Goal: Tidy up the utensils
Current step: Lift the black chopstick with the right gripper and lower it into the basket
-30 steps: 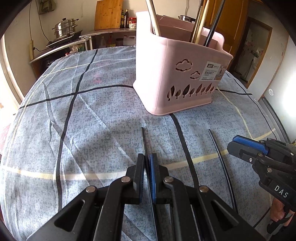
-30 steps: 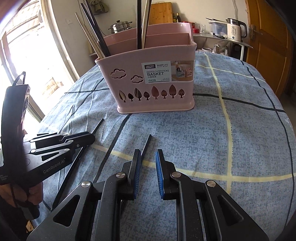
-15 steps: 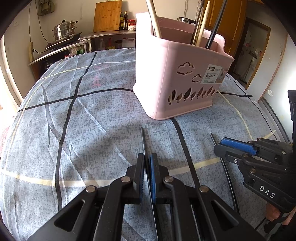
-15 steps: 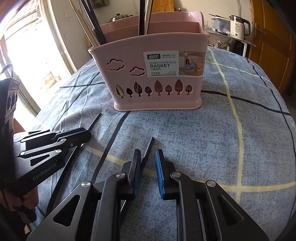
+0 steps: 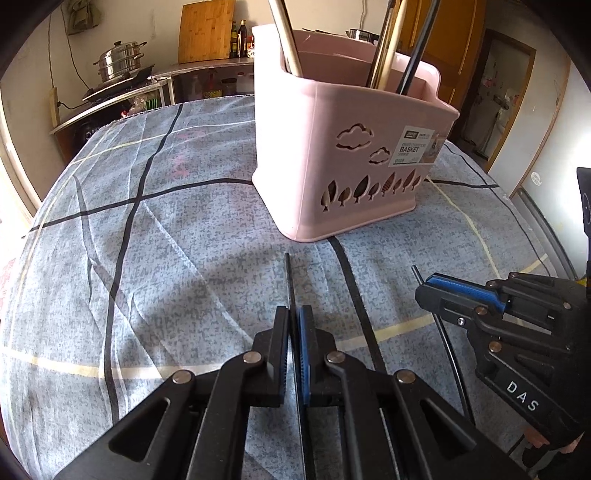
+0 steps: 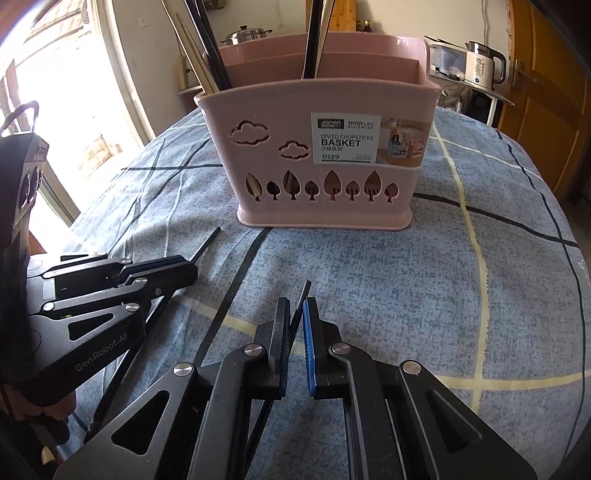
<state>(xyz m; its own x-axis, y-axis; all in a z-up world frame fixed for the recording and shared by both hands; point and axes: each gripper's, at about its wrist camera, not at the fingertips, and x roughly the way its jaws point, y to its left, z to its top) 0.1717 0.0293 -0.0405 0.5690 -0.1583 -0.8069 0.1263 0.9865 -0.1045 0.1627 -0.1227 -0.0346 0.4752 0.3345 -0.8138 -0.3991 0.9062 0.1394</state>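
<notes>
A pink divided basket (image 5: 354, 155) (image 6: 325, 155) stands on the cloth-covered table and holds several upright chopsticks. My left gripper (image 5: 293, 314) (image 6: 192, 271) is shut on a black chopstick (image 5: 288, 269) whose tip points at the basket. To its right, my right gripper (image 6: 295, 306) (image 5: 424, 291) is closing its jaws on a second black chopstick (image 6: 304, 290). That chopstick runs slantwise between the pads, and its tip (image 5: 415, 269) pokes out in front. Both grippers sit low over the table, short of the basket.
The blue-grey tablecloth (image 5: 166, 258) has dark and pale lines. Behind it a counter carries a steel pot (image 5: 120, 61) and a cutting board (image 5: 205, 31). A kettle (image 6: 482, 68) stands at the back right near a wooden door (image 6: 546, 92).
The right gripper's jaws have narrowed from a wide gap onto the chopstick between them, and it edged slightly toward the basket. The left gripper kept still, shut on its chopstick.
</notes>
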